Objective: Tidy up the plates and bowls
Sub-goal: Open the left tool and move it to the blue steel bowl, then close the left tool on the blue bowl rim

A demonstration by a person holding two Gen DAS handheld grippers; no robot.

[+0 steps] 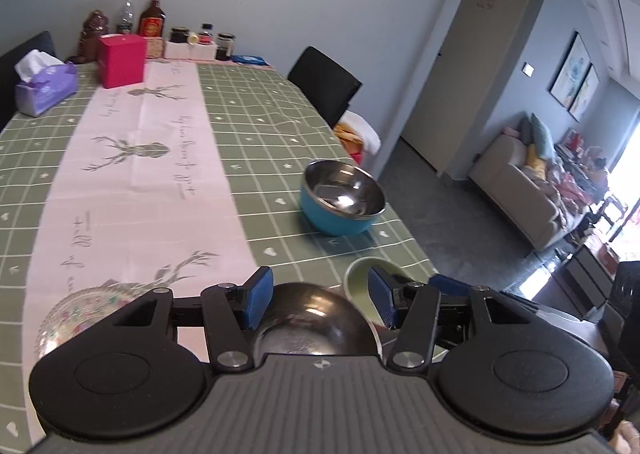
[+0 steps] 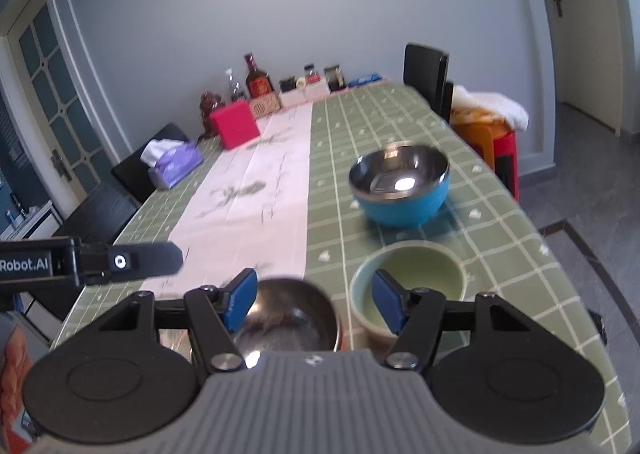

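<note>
A blue bowl with a steel inside stands near the table's right edge. A pale green bowl sits nearer, and a steel bowl sits left of it. A patterned glass plate lies at the near left. My left gripper is open above the steel bowl and holds nothing. My right gripper is open and empty, with its blue pads over the steel and green bowls. The left gripper's black finger shows at the left of the right wrist view.
The table has a green checked cloth with a pink runner. A red box, a purple tissue pack, and bottles and jars stand at the far end. Black chairs and an orange stool flank the table.
</note>
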